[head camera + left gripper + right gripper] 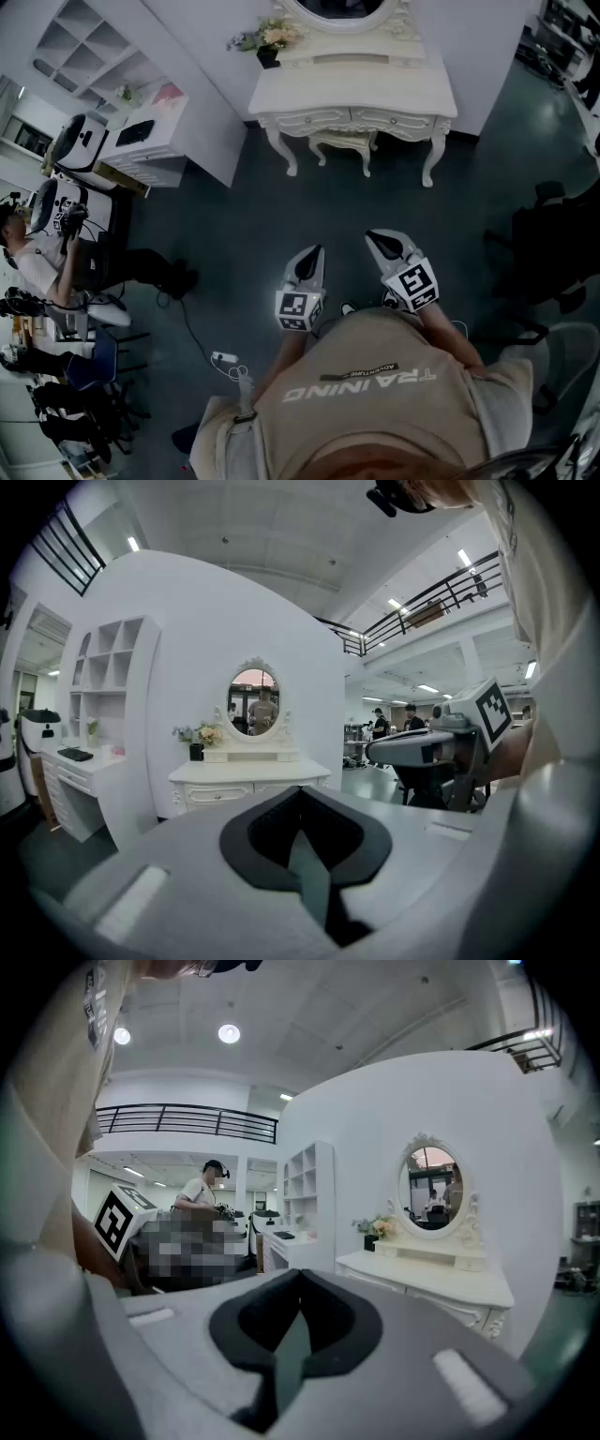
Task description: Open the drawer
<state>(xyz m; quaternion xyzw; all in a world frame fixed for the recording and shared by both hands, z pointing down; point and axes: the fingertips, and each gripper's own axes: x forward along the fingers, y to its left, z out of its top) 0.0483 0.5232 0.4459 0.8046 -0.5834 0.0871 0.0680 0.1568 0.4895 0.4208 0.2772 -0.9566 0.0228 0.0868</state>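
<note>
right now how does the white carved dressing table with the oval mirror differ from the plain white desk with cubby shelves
The dressing table stands on curved legs, open underneath, with a stool tucked in; the desk sits on a boxy drawer unit. The dressing table carries an oval mirror and flowers; the desk has square open shelves above it and a dark flat item on top. Both are white, against the white wall.

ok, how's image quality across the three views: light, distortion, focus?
Head view: dim and bluish, dark floor, the white dressing table brightest, edges bowed. Left gripper view: strong fisheye with black corners, the close left gripper soft. Right gripper view: same fisheye, ceiling light blown out, room behind fairly sharp.
</note>
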